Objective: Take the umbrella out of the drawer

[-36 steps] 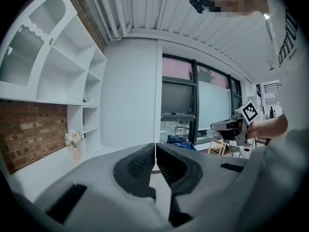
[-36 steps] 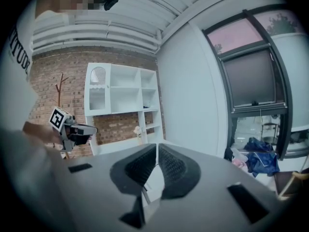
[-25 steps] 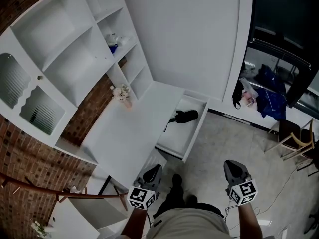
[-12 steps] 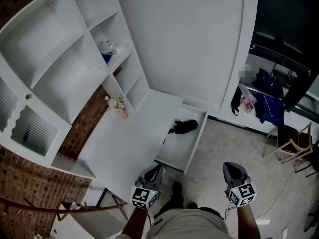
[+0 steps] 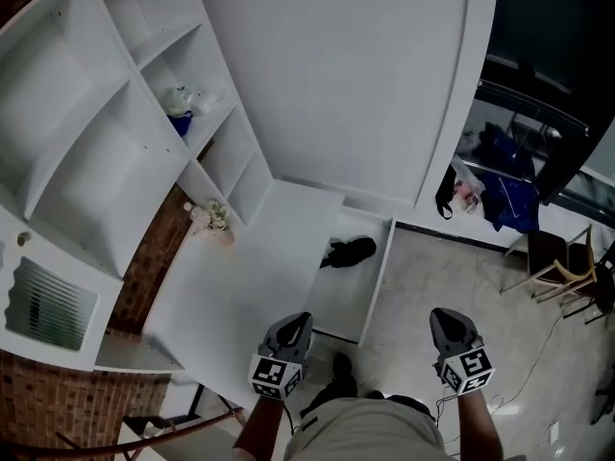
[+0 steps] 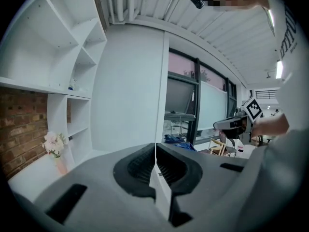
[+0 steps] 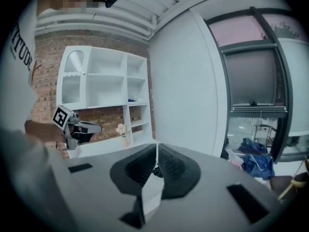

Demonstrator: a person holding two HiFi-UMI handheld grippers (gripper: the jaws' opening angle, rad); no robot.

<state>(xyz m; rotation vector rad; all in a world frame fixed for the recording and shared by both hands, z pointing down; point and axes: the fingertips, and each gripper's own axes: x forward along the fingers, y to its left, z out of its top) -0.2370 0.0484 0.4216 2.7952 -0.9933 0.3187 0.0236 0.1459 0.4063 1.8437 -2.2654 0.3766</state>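
A white tabletop (image 5: 240, 286) runs along a brick wall (image 5: 152, 257) beneath white shelves (image 5: 106, 133). Grey floor (image 5: 452, 277) lies to the right, with dark windows (image 5: 548, 36) beyond. The drawer (image 5: 381, 277) stands pulled out from the tabletop's edge. The folded black umbrella (image 5: 350, 252) lies in its far part, long axis crosswise and slightly slanted; which end is the handle cannot be told. The left gripper (image 5: 298, 319) and right gripper (image 5: 444, 315) are close to the person, well apart from the umbrella. The fingers of both are clenched on nothing.
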